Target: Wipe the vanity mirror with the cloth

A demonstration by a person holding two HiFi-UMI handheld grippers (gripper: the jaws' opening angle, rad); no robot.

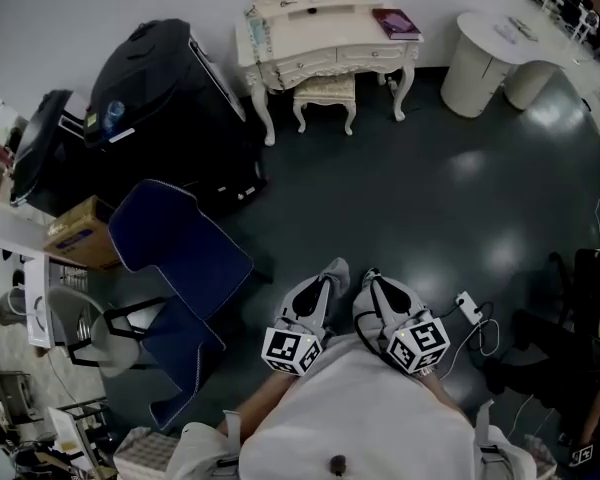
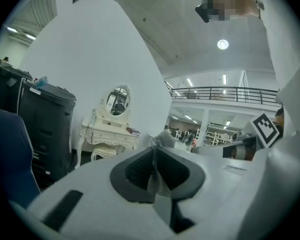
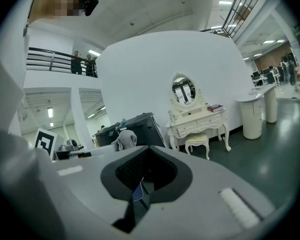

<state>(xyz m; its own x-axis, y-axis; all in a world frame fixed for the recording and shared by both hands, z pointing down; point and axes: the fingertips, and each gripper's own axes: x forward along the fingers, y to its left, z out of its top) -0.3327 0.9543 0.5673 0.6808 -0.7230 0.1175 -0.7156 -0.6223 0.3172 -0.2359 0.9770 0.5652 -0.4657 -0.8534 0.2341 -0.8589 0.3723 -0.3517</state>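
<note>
1. Left gripper (image 2: pixel 154 149): held low, close against the person's body. Its jaws are pressed together on a cloth (image 2: pixel 163 137). The cloth is pale grey and crumpled, and a small tuft of it sticks out past the jaw tips.
2. Right gripper (image 3: pixel 148 151): held just beside the left one, at the same height. Its jaws are closed on each other with nothing between them.
3. Floor (image 1: pixel 430 198): dark and glossy, with lamp reflections. A blue chair (image 1: pixel 180 258) stands near the person's left. Large black cases (image 1: pixel 165 98) stand beyond the chair.
4. Dressing table (image 1: pixel 325 38): cream with carved legs, set against the white wall, well apart from both grippers. A matching stool (image 1: pixel 325 93) is tucked beneath it. A dark red book (image 1: pixel 396 23) lies on its right end. A white round table (image 1: pixel 495 53) stands to its right.
5. Vanity mirror (image 3: pixel 184 90): oval, upright in an ornate cream frame on the dressing table's top. The glass shows dark reflected shapes, and no gripper or cloth is touching it.
6. Differences between views:
   - The head view cuts the mirror off at the top edge, showing only the lower frame. Both gripper views show the whole oval.
   - The right gripper view shows the cloth from the side, bunched at the left gripper's tip.
   - The gripper views take in a railed upper gallery, which the head view does not show.
</note>
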